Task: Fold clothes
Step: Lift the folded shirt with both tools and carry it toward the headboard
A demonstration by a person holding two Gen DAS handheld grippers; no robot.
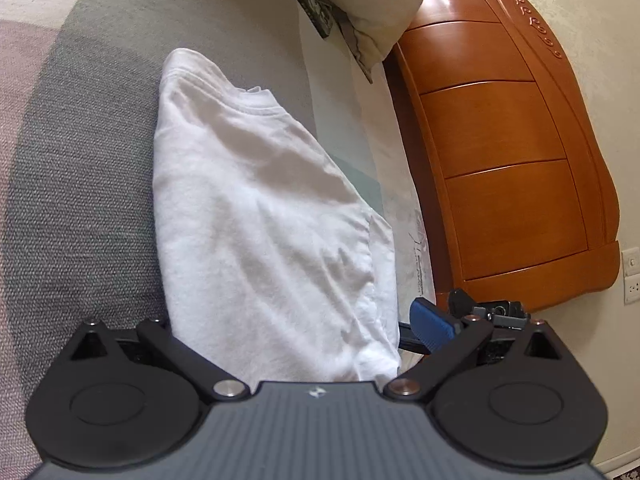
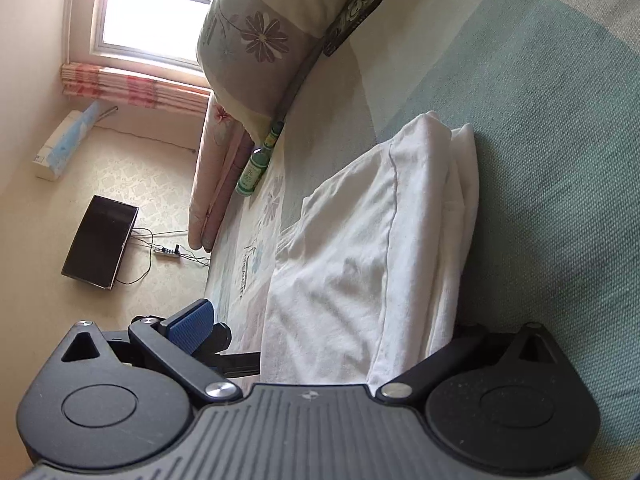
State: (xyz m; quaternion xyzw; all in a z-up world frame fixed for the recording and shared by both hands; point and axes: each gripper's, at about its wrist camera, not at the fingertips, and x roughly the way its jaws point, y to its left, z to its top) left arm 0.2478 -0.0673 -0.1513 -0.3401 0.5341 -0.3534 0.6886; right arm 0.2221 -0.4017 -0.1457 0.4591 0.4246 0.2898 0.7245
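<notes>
A white T-shirt lies folded lengthwise on the bed, collar at its far end. My left gripper is open at the shirt's near end. The cloth fills the gap between its fingers, hiding the left finger; the blue right pad is clear of the fabric. In the right wrist view the same shirt shows as a layered stack with a seam along the top. My right gripper is also open and straddles the stack. Its blue left pad is free and its right finger sits behind the folded edge.
The bedsheet is grey and pale green. A wooden headboard and a pillow lie past the shirt. A green bottle, a floral pillow, a dark screen and a power strip are by the wall.
</notes>
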